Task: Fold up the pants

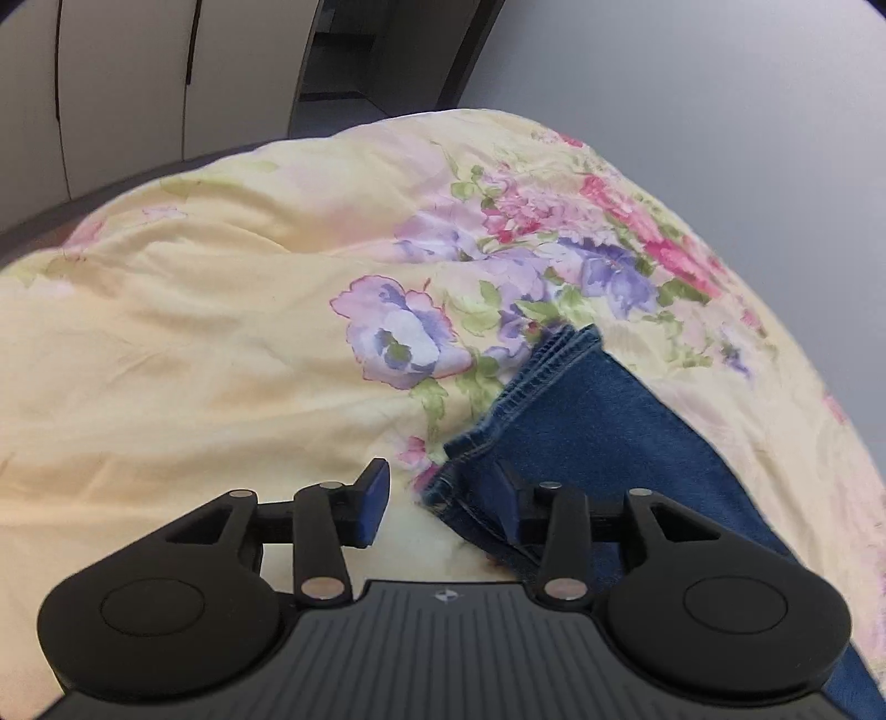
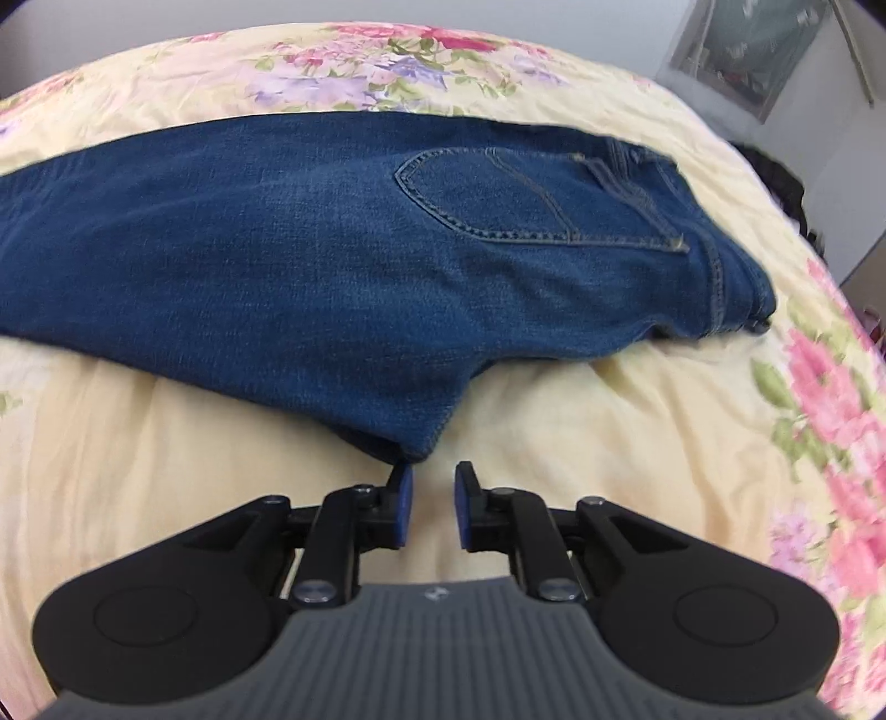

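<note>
Blue jeans [image 2: 332, 266] lie flat on a yellow floral bedspread [image 2: 609, 443], legs stacked, waistband and a back pocket at the right. The crotch corner points toward my right gripper [image 2: 433, 507], which is open and empty just in front of it. In the left wrist view the leg hems [image 1: 554, 399] lie at the lower right. My left gripper [image 1: 443, 501] is open, its right finger over the hem corner and its left finger over bare bedspread [image 1: 194, 360].
The bed's far edge curves across the top of the left wrist view, with white cupboards [image 1: 111, 83] and a dark doorway [image 1: 354, 55] beyond. A window or mirror [image 2: 747, 50] and dark items [image 2: 786, 188] stand past the bed's right side.
</note>
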Tool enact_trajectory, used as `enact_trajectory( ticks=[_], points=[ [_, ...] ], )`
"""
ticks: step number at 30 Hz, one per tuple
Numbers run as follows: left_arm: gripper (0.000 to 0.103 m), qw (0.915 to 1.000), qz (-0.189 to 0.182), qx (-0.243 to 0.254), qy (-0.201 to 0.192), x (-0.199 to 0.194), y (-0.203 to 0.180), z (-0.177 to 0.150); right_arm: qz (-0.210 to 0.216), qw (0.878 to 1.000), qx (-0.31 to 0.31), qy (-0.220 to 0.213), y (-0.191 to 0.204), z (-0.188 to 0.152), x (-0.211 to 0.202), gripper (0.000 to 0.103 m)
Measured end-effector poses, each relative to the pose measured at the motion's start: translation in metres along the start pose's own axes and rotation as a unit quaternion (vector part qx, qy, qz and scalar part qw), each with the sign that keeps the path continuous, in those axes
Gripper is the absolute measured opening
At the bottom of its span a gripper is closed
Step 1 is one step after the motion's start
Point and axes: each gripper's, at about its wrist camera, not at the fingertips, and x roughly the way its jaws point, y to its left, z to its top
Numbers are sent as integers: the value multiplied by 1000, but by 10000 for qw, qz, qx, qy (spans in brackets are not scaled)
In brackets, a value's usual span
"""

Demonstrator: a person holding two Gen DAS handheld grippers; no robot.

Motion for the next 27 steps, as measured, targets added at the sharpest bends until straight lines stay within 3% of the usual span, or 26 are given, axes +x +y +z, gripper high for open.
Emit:
enact_trajectory(
  ticks=[2,5,10,15,17,20,21,23,27],
  points=[
    [59,9968,-587,-508,205,-3,10,-5,80,9997,-57,-206,0,-1,-11,18],
    [60,9890,-942,-1071,390,6,17,-18,237,9990,-12,-369,3,6,-21,19],
    [61,9706,-1240,-1980,574,42,27,-39,522,9967,-209,-581,26,30,-23,19],
    [61,9666,-1257,-2206,352,63,31,-42,1112,9915,-338,-586,58,66,-9,18],
    [51,9678,-1228,-2177,291,67,30,-37,1379,9870,-541,-616,83,84,-2,7],
    [31,9777,-1075,-1801,107,67,22,-33,1732,9781,-883,-747,130,117,10,6],
    [29,9820,-1004,-1600,17,65,18,-33,1845,9748,-970,-794,147,129,13,4],
    [13,9896,-903,-1088,-263,57,6,-31,2027,9693,-1094,-859,179,153,22,4],
    [6,9930,-876,-594,-533,44,-9,-25,2065,9678,-1149,-869,232,199,51,0]
  ],
)
